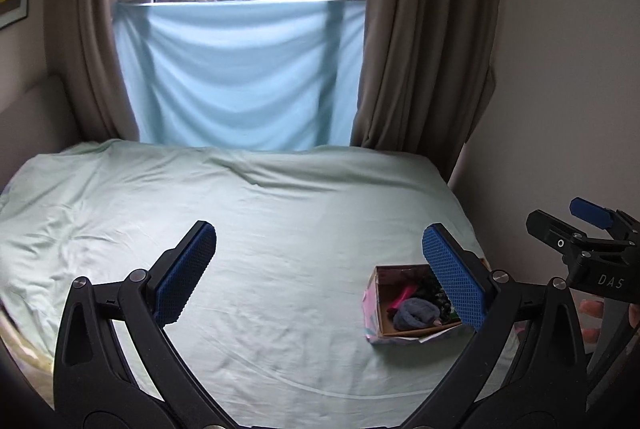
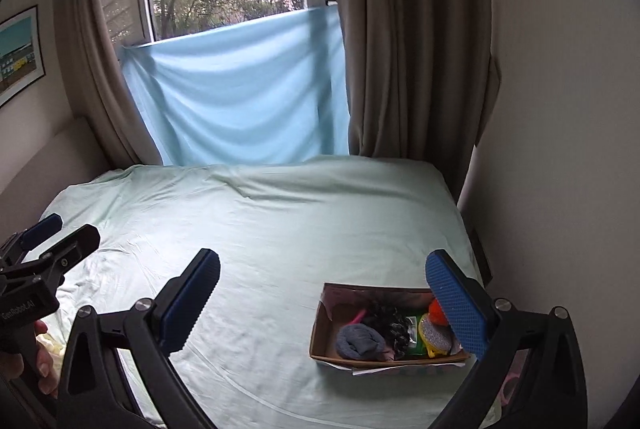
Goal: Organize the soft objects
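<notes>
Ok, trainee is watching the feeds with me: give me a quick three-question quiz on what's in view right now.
1. True or false: both grippers are open and hold nothing.
2. Where do the soft items lie? A) scattered over the bed B) inside the box C) on the windowsill
3. Name the rolled item nearest the box's front left corner.

Key:
1. True: left gripper and right gripper are open.
2. B: in the cardboard box on the bed.
3. The grey-blue sock.

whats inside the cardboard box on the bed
The box holds a rolled grey sock, dark patterned fabric, something pink, green and orange pieces. The right tool's finger covers its right end.
</notes>
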### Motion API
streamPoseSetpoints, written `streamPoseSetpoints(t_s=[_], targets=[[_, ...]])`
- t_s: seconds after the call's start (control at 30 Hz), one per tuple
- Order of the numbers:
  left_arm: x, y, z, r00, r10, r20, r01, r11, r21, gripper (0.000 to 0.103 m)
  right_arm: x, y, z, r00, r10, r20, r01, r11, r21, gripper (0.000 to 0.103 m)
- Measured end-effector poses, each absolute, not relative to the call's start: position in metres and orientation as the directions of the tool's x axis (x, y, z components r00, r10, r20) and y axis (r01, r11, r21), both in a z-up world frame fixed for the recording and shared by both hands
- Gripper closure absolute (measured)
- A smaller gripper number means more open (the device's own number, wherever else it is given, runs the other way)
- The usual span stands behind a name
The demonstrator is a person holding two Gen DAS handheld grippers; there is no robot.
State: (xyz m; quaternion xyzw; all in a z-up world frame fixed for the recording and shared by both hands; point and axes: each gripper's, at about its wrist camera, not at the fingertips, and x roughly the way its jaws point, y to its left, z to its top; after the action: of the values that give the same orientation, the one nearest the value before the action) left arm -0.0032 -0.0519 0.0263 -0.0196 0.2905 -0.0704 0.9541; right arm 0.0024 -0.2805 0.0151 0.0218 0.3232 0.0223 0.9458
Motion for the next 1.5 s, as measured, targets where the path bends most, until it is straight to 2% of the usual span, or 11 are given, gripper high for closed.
streamPoseSetpoints(t_s=[0.37,1.5], targets=[[-0.023,-0.04,0.023,0.85,-0.126,-0.512,0.116,0.992,-0.052,0.0,-0.022,-0.255,0.018,0.83,0.029,-0.556,-0.02,1.0,0.023,0.0],[-0.022,-0.044,0.03,0.862,-0.159,-0.482,0.154,0.987,-0.049,0.0,-0.023,-0.262,0.027,0.843,-0.017,-0.538,0.045,0.998,0.039,0.001]])
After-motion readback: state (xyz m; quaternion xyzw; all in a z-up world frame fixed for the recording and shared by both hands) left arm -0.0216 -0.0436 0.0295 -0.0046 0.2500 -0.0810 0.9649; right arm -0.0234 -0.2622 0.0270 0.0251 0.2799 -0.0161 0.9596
